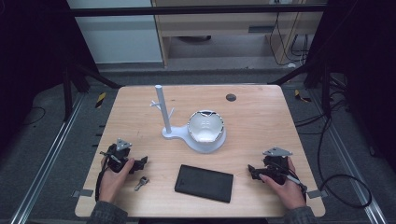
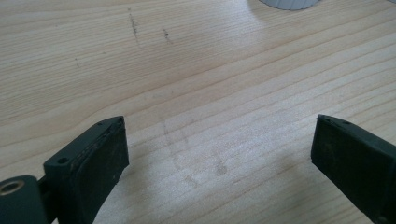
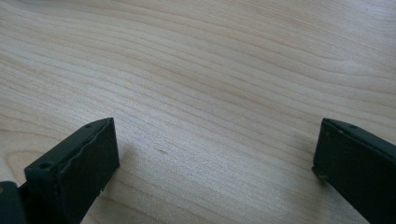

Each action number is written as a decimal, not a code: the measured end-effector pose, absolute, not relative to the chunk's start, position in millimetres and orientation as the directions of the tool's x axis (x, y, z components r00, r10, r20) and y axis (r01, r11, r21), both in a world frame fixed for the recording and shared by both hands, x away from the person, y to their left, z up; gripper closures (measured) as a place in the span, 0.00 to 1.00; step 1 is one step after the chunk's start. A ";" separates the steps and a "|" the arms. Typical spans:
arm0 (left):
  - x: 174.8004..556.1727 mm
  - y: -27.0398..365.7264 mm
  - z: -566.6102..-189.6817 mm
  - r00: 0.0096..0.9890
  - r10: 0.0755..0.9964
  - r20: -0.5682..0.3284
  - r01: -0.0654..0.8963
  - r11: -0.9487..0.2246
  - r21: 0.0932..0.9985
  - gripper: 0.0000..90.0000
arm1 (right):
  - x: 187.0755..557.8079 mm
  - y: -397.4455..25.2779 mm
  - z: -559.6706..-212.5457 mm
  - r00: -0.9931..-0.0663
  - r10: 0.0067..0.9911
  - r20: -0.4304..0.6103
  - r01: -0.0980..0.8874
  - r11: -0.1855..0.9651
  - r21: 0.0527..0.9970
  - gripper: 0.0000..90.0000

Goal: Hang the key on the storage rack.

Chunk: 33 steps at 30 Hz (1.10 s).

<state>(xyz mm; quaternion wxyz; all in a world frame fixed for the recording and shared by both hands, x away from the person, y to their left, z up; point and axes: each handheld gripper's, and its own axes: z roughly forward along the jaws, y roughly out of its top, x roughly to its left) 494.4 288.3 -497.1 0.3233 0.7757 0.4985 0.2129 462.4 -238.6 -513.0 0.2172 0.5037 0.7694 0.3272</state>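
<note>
The wooden table [image 1: 261, 116] carries everything in the high view, with my 2 grippers resting low at its near corners. Largest on it is the white stand [image 1: 196, 135], a round base with an upright post [image 1: 161, 109] at its left end that bears short pegs. A white bowl-shaped piece [image 1: 205, 126] with a dark-edged rim sits on the round base, right of the post. Nearer to me, a flat black case [image 1: 204, 183] lies at a slight slant, between my hands and well apart from each.

My left gripper [image 1: 140, 163] lies on the table at the near left, my left hand [image 1: 112, 179] wrapped around it, its jaws pointing toward the case. In the left gripper view those 2 jaws stand spread wide over bare wood, pinching nothing, and the stand's pale base edge [image 2: 289, 3] shows at the top.

My right gripper [image 1: 252, 171] lies at the near right in my right hand [image 1: 287, 186], jaws aimed left at the case. The right gripper view shows its jaws spread wide over bare wood grain, with nothing between them.

Smallest is a metal key-like object [image 1: 141, 183], lying just beside my left gripper, on the near side. A small dark disc [image 1: 230, 97] sits near the table's far edge.
</note>
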 end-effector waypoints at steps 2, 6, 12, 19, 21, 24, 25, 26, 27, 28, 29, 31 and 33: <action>493.6 289.0 -495.3 0.412 0.911 0.013 0.630 -0.295 0.719 0.04 | 462.3 -238.6 -513.0 -0.398 0.917 -0.003 0.633 0.277 0.722 0.00; 490.3 289.4 -491.4 0.415 0.910 0.017 0.619 -0.296 0.727 0.04 | 462.3 -238.9 -513.1 -0.401 0.916 -0.007 0.631 0.281 0.723 0.00; 478.5 288.3 -485.1 0.457 0.889 0.029 0.590 -0.328 0.737 0.04 | 461.9 -238.7 -513.1 -0.398 0.917 -0.008 0.632 0.280 0.723 0.00; 469.4 282.9 -474.1 0.482 0.873 0.068 0.583 -0.378 0.719 0.09 | 461.6 -238.4 -513.1 -0.395 0.919 -0.007 0.632 0.277 0.724 0.00; 465.5 278.0 -466.0 0.488 0.868 0.097 0.567 -0.399 0.720 0.09 | 461.6 -238.4 -513.1 -0.395 0.919 -0.006 0.632 0.277 0.724 0.00; 463.8 272.6 -464.2 0.505 0.855 0.113 0.566 -0.428 0.705 0.07 | 461.6 -238.4 -513.1 -0.395 0.919 -0.007 0.632 0.277 0.724 0.01; 462.0 268.1 -463.7 0.513 0.848 0.130 0.575 -0.452 0.682 0.07 | 461.5 -238.4 -513.1 -0.395 0.919 -0.006 0.632 0.277 0.724 0.01; 461.0 266.1 -463.2 0.516 0.845 0.138 0.576 -0.462 0.674 0.08 | 461.3 -238.2 -513.1 -0.393 0.920 -0.005 0.633 0.274 0.724 0.01; 458.5 261.7 -460.7 0.522 0.839 0.151 0.569 -0.475 0.671 0.08 | 461.1 -238.2 -513.1 -0.392 0.920 -0.005 0.633 0.274 0.724 0.00; 458.5 261.7 -460.7 0.522 0.839 0.151 0.569 -0.475 0.671 0.08 | 461.1 -238.2 -513.1 -0.392 0.920 -0.005 0.633 0.274 0.724 0.00; 457.7 258.2 -457.8 0.537 0.830 0.148 0.569 -0.487 0.662 0.08 | 461.3 -238.3 -513.1 -0.395 0.919 -0.004 0.633 0.276 0.724 0.00; 457.3 256.4 -457.1 0.545 0.826 0.147 0.570 -0.493 0.657 0.08 | 461.6 -238.6 -513.1 -0.398 0.917 -0.005 0.632 0.279 0.723 0.00; 456.0 252.8 -455.5 0.559 0.815 0.153 0.575 -0.515 0.636 0.08 | 462.5 -239.3 -513.0 -0.409 0.912 -0.006 0.629 0.287 0.723 0.00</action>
